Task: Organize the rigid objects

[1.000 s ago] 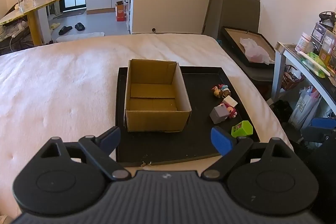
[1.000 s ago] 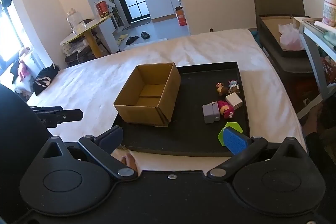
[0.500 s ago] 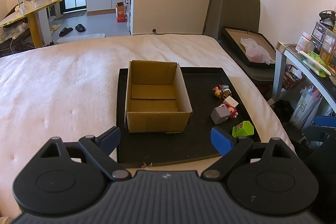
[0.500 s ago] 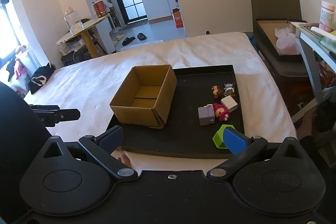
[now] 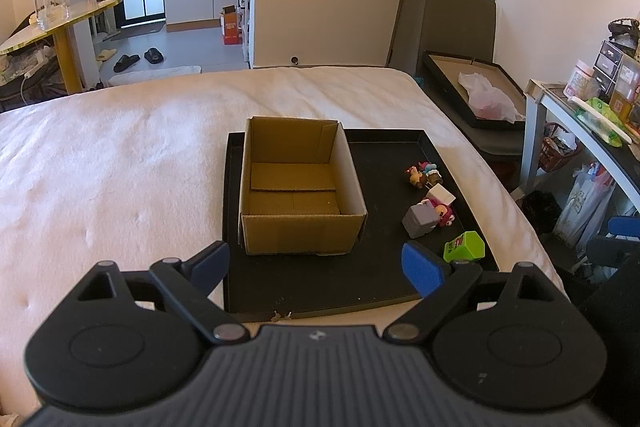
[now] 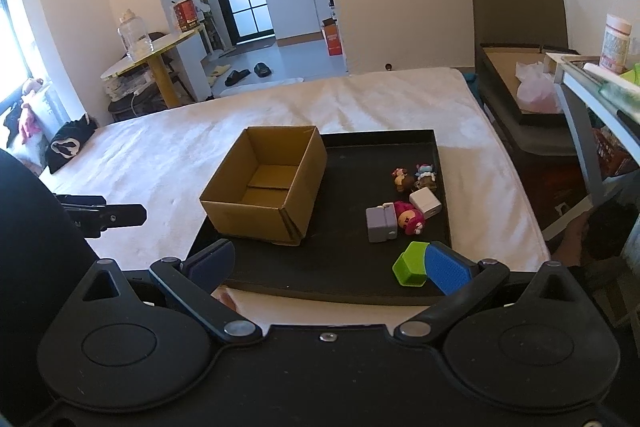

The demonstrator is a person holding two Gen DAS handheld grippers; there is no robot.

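An open, empty cardboard box (image 5: 298, 187) (image 6: 264, 187) stands on the left half of a black tray (image 5: 384, 279) (image 6: 352, 267) on the bed. On the tray's right half lie a green toy (image 5: 464, 247) (image 6: 410, 264), a grey block (image 5: 418, 221) (image 6: 381, 224), a pink figure (image 6: 409, 218), a white cube (image 6: 425, 203) and two small figures (image 5: 422, 174) (image 6: 414, 177). My left gripper (image 5: 316, 267) is open and empty at the tray's near edge. My right gripper (image 6: 328, 267) is open and empty, its right finger just beside the green toy.
The tray lies on a white bed (image 5: 120, 167). A desk (image 5: 580, 119) with clutter stands to the right, with a second tray holding a plastic bag (image 5: 486, 99) behind it. The left gripper shows at the left of the right wrist view (image 6: 104, 217).
Both grippers have drifted slightly; in the right wrist view the box and toys have shifted left and the green toy shows more fully beside the right finger. Both stay open.
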